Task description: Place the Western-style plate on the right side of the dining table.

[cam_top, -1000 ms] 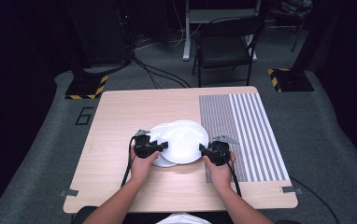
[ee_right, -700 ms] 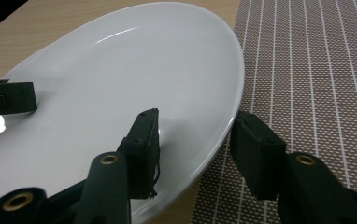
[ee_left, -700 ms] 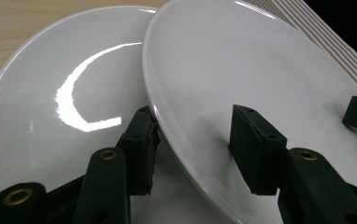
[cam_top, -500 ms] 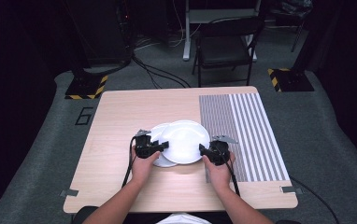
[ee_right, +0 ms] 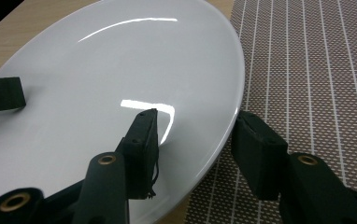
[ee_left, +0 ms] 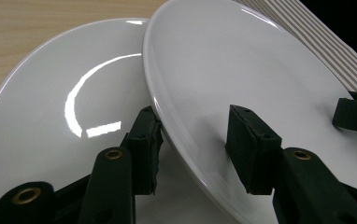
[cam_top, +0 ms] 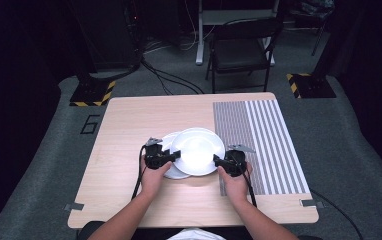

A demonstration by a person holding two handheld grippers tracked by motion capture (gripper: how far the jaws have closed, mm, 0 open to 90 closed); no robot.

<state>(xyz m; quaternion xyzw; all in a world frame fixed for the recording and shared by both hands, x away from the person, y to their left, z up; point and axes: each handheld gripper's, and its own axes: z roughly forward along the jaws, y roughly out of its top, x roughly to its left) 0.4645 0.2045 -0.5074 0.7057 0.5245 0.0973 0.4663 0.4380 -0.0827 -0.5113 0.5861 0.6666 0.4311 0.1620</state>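
Two white plates lie at the table's middle. The upper plate [cam_top: 196,150] overlaps the lower plate [cam_top: 175,173] and reaches onto the striped placemat [cam_top: 264,140]. My left gripper [cam_top: 175,156] straddles the upper plate's left rim. In the left gripper view one pad sits under that rim over the lower plate [ee_left: 50,107], and the other hangs over the upper plate [ee_left: 242,70]. Its jaws have just been closing, with a gap still showing. My right gripper [cam_top: 218,161] straddles the right rim. Its jaws have just been opening, so the upper plate [ee_right: 97,70] lies loose between them.
The wooden table [cam_top: 129,125] has bare room to the left and near the front edge. The placemat [ee_right: 307,70] covers the table's right part. A folding chair [cam_top: 241,50] and stand bases sit on the floor beyond the far edge.
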